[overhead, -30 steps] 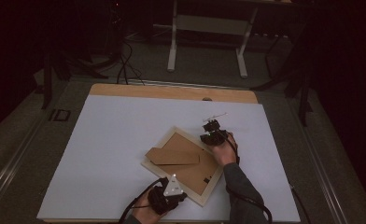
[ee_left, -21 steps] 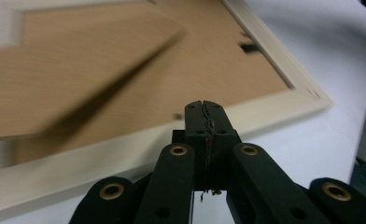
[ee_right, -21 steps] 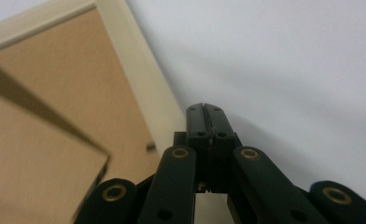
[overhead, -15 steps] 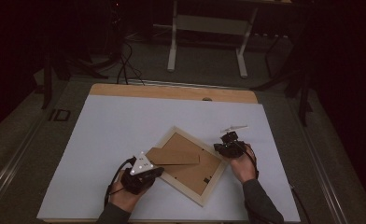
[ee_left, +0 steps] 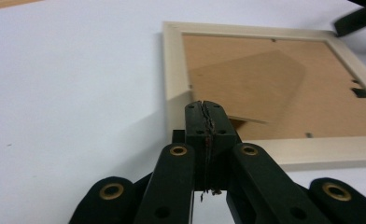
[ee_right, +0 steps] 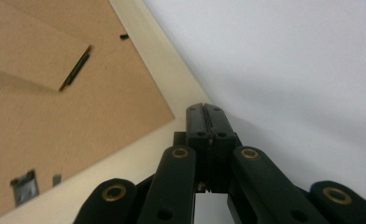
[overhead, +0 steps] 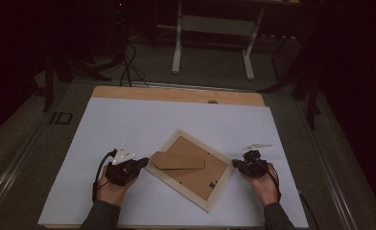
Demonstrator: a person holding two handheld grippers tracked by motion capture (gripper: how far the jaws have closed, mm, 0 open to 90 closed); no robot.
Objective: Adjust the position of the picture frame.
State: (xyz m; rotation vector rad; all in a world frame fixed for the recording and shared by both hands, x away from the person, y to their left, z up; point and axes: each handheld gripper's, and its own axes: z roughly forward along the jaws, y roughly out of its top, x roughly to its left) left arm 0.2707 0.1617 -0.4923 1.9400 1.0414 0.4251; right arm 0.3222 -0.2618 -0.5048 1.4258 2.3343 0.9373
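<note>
**Frame face-down, flanked by closed jaws**

Nearest: left gripper (overhead: 139, 164) and right gripper (overhead: 238, 165), jaws together, empty. Between, on white tabletop (overhead: 128, 120): picture frame (overhead: 192, 168), back up, stand (overhead: 177, 160) loose. Probably light, stiff, fragile; best gripped by wooden rails.

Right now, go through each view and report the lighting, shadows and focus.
High view: dim, dark surroundings, white table sheet evenly lit, slightly soft. Left gripper view: bright; left gripper casts a soft shadow on the sheet beside the picture frame. Right gripper view: right gripper sharp, its shadow falling right; frame backing mildly blurred.
</note>
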